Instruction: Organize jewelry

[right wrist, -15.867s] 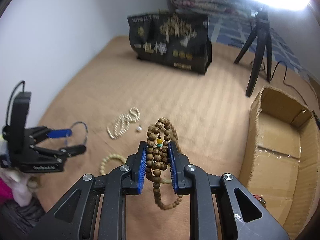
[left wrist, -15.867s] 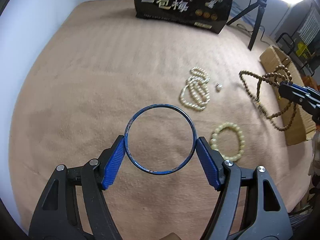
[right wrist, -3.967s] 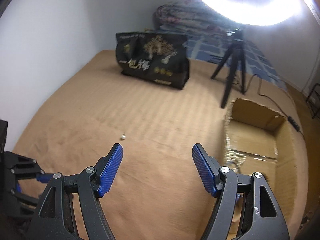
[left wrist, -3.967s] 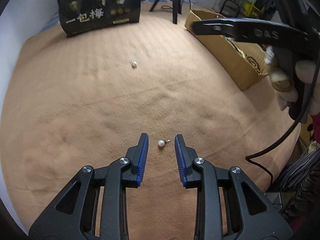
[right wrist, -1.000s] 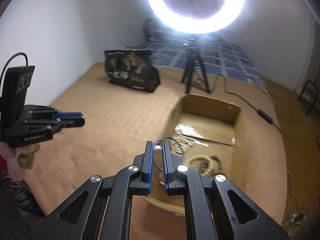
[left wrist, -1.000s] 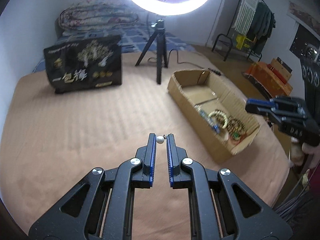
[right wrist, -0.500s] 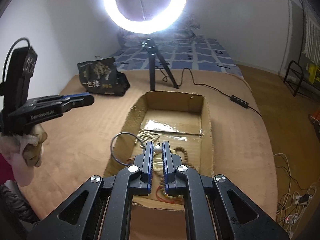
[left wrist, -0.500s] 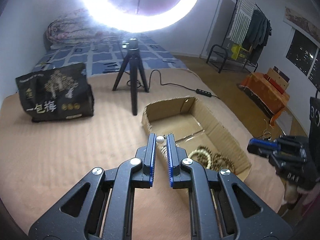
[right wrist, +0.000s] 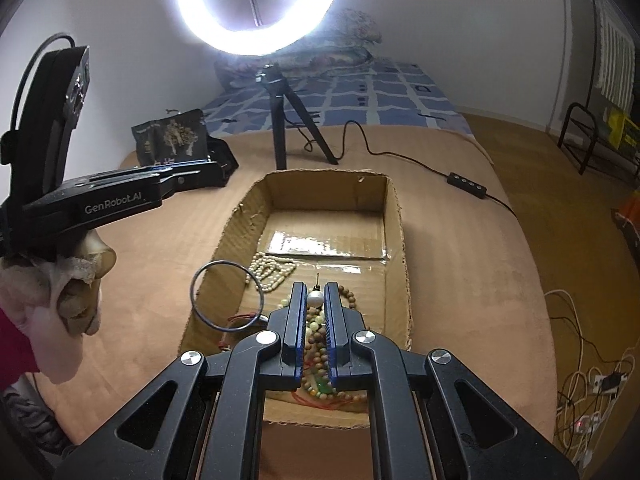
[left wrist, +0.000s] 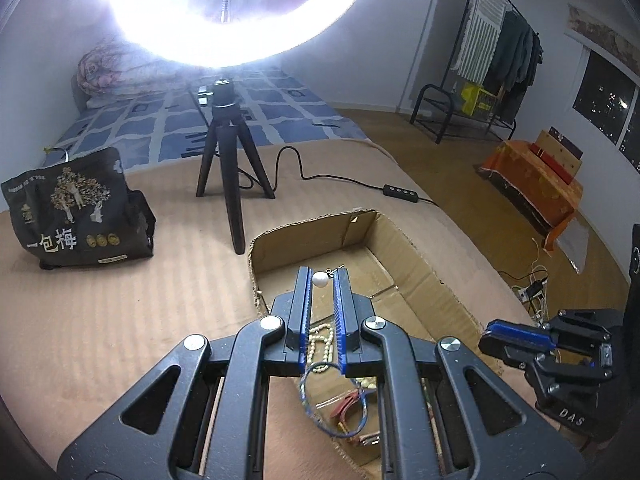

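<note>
The left tongs (left wrist: 323,276) pinch a little white pearl earring (left wrist: 320,279) over the near left part of the cardboard box (left wrist: 424,276). The right tongs (right wrist: 315,296) pinch another pearl earring (right wrist: 315,299) over the box too. Inside the box lie bead strings (right wrist: 270,272) and a blue ring bangle (right wrist: 226,297).

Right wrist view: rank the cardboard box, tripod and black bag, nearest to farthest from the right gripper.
1. cardboard box, directly under the right gripper
2. tripod, beyond the box's far wall
3. black bag, far left, roughly level with the tripod; too close to call
</note>
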`<state>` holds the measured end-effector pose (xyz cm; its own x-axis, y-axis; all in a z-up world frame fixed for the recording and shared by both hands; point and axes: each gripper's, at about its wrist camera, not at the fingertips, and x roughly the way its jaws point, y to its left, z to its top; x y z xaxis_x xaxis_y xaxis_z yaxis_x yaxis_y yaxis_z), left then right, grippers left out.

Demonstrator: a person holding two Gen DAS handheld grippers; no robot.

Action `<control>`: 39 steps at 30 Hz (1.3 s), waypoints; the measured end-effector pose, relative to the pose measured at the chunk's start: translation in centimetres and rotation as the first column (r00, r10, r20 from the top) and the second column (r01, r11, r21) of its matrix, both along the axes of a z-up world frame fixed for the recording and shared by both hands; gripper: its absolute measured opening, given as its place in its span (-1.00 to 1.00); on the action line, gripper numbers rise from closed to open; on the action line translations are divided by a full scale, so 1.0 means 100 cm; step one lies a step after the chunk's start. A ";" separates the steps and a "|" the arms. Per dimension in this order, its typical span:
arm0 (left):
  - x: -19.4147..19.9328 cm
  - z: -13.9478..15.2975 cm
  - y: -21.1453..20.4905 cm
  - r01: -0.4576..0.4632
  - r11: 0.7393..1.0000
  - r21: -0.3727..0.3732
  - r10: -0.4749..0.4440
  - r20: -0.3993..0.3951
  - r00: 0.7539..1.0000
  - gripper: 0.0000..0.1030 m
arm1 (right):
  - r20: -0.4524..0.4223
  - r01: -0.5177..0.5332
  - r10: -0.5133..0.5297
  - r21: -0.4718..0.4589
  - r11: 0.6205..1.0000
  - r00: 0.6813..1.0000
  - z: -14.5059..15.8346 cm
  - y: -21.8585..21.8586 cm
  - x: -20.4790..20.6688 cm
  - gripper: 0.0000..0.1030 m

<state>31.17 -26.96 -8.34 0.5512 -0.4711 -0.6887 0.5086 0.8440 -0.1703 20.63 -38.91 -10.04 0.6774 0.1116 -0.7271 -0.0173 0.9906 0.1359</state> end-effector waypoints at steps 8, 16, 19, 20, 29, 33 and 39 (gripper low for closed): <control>0.001 0.001 -0.018 0.015 1.000 0.020 -0.015 0.005 1.000 -0.83 | -0.006 0.018 -0.018 0.003 1.000 1.000 -0.002 -0.005 -0.001 -0.86; -0.004 0.003 -0.023 0.023 0.999 0.038 -0.024 0.025 0.999 -0.83 | 0.000 0.016 -0.016 0.028 0.999 1.000 -0.002 -0.008 -0.001 -0.86; -0.003 0.003 -0.024 0.020 0.999 0.043 -0.021 0.023 1.000 -0.83 | -0.001 0.008 -0.008 0.023 1.000 1.000 -0.003 -0.007 -0.001 -0.86; -0.004 0.003 -0.025 0.023 0.999 0.045 -0.024 0.022 0.999 -0.83 | -0.004 0.008 -0.008 0.020 1.000 1.000 -0.003 -0.006 0.000 -0.86; -0.005 0.007 -0.021 0.016 0.999 0.038 -0.018 0.041 0.999 -0.25 | -0.007 0.014 -0.014 0.002 1.000 1.000 -0.003 -0.001 -0.001 -0.31; -0.005 0.008 -0.021 0.016 0.999 0.039 -0.017 0.040 0.999 -0.12 | -0.015 0.042 -0.043 -0.026 0.999 0.999 -0.002 0.000 -0.002 0.22; -0.009 0.013 -0.017 -0.002 0.999 0.046 -0.001 0.063 0.998 0.22 | -0.010 0.084 -0.085 -0.078 0.993 0.996 0.003 0.003 -0.005 0.36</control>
<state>30.24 -28.69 -7.06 0.5941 -0.4394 -0.6738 0.5169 0.8503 -0.0987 20.16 -38.64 -9.77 0.6721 -0.0030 -0.7404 0.0687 0.9959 0.0583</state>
